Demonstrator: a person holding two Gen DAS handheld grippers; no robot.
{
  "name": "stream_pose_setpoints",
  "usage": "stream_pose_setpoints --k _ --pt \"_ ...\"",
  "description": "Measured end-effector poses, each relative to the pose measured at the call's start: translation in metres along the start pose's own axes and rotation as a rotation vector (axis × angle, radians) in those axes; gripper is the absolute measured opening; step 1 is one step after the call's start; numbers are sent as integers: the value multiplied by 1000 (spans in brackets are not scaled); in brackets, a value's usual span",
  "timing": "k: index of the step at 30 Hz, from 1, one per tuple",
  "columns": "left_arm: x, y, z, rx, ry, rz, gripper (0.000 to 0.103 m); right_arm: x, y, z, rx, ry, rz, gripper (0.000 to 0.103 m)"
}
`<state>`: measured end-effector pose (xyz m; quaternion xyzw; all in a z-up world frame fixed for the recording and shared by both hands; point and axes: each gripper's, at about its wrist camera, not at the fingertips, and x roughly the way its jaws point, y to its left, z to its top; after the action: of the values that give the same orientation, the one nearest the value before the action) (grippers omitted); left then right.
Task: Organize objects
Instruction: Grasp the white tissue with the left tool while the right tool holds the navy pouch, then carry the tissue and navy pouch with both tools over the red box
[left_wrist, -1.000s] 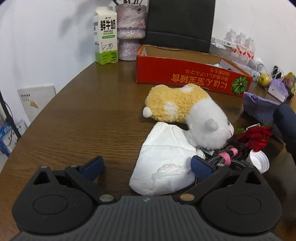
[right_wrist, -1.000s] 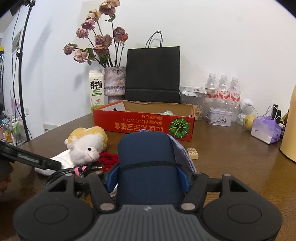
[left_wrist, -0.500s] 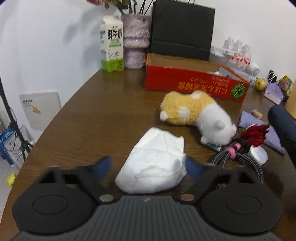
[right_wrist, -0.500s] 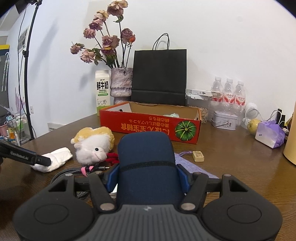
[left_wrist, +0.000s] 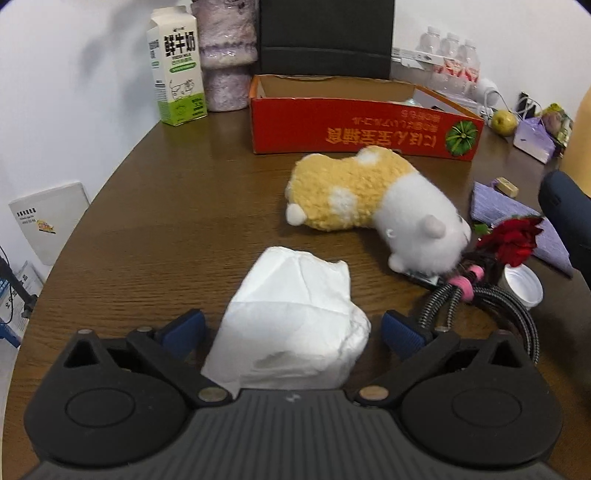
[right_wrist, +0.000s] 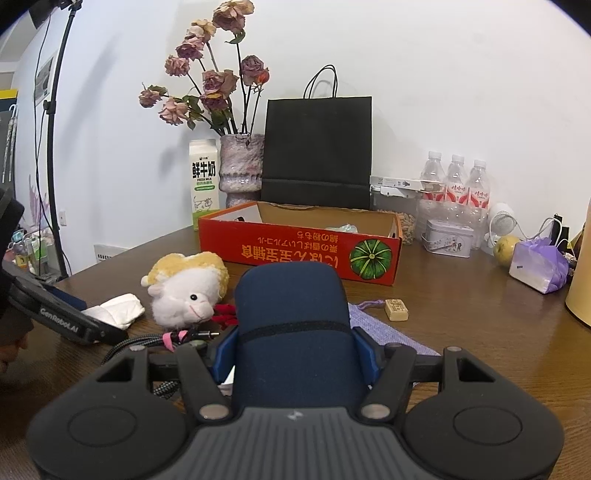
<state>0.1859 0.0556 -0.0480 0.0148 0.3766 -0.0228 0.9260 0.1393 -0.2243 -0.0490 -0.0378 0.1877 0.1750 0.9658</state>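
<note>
Left wrist view. Left gripper (left_wrist: 291, 330): jaws spread wide, gripping nothing, having just been opening. White tissue wad (left_wrist: 295, 317) lies on the table (left_wrist: 166, 221) between the blue pads (left_wrist: 183, 330), with a gap at each pad; its long axis runs away from the camera. This hand is the nearer.

Right wrist view. Right gripper (right_wrist: 295, 350): part open, clamped on a navy blue case (right_wrist: 291, 317). Red box (right_wrist: 299, 251) straight ahead, past the plush sheep (right_wrist: 184, 288).

A brown wooden table (left_wrist: 155, 221) carries a red box (left_wrist: 362, 125), plush sheep (left_wrist: 373, 206) and crumpled tissue (left_wrist: 295, 317).
</note>
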Motion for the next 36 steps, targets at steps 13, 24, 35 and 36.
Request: stream_pose_setpoints --k 13,24,35,36 --pt "-20 -8 -15 -21 -102 42 51 1 0 0 -1 4 1 63" --pt "-39 -22 -23 0 -177 68 41 -1 -2 0 2 -4 -6 63" --pt "-71 -43 -12 -6 -275 35 42 -5 -2 2 20 -19 -13 63" --pt "-71 -45 -10 -6 -279 31 42 -5 -3 3 24 -21 -13 63"
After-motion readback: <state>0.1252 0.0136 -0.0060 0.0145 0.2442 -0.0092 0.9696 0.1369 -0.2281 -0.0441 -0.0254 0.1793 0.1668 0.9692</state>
